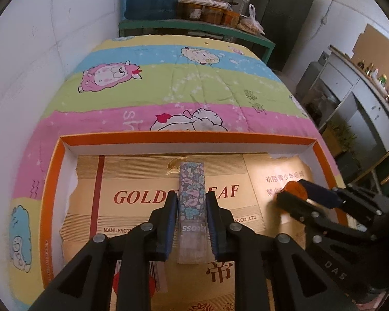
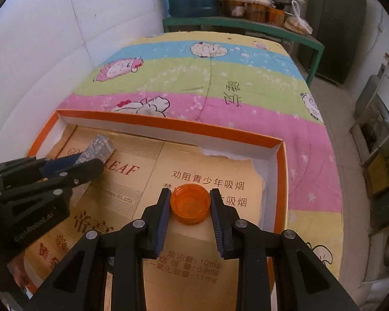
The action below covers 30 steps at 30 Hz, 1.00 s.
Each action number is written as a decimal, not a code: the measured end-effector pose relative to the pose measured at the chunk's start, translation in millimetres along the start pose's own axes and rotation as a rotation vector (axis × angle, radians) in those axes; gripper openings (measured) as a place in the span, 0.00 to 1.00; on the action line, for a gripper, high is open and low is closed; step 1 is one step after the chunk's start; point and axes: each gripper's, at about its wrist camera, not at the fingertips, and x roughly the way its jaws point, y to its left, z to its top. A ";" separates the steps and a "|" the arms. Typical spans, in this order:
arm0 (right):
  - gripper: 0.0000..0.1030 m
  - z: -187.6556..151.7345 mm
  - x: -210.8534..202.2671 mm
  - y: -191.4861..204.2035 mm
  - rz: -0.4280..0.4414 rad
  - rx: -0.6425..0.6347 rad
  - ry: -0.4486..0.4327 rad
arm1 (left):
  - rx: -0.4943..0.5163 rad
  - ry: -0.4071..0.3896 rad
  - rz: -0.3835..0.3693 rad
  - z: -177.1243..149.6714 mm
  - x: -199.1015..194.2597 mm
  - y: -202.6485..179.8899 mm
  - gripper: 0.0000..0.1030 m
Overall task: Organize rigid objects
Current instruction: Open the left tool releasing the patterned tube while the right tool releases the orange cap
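The left tool point(image 1: 191, 207) is clamping a floral-patterned lip gloss box point(image 1: 192, 194), and the right tool point(image 2: 190, 202) is gripping an orange bottle cap point(image 2: 190, 203). Both are hovering over the cardboard-lined orange tray point(image 2: 168, 123) lying on the bed point(image 2: 220, 77).

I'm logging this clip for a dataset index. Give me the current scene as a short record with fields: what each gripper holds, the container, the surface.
left gripper: shut on floral box, a long narrow lip-gloss box held lengthwise between the fingers
right gripper: shut on orange cap, open side up
container: orange-rimmed tray, white inner walls, lined with Golden Leaf cardboard
position: both items held over the tray
surface: striped sheep-print blanket on a bed
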 end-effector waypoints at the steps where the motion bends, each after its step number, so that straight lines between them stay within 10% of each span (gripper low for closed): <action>1: 0.30 -0.1 0.6 0.9 -0.003 -0.005 0.003 | -0.005 -0.002 -0.001 0.2 -0.2 0.8 0.25; 6: 0.39 0.0 2.0 3.0 -0.004 -0.013 0.008 | 0.003 -0.010 0.002 0.7 -1.0 -1.8 0.39; 30: 0.45 -16.6 -28.8 -0.1 -0.056 0.039 -0.035 | 0.022 -0.086 -0.023 -9.8 -52.2 -6.6 0.39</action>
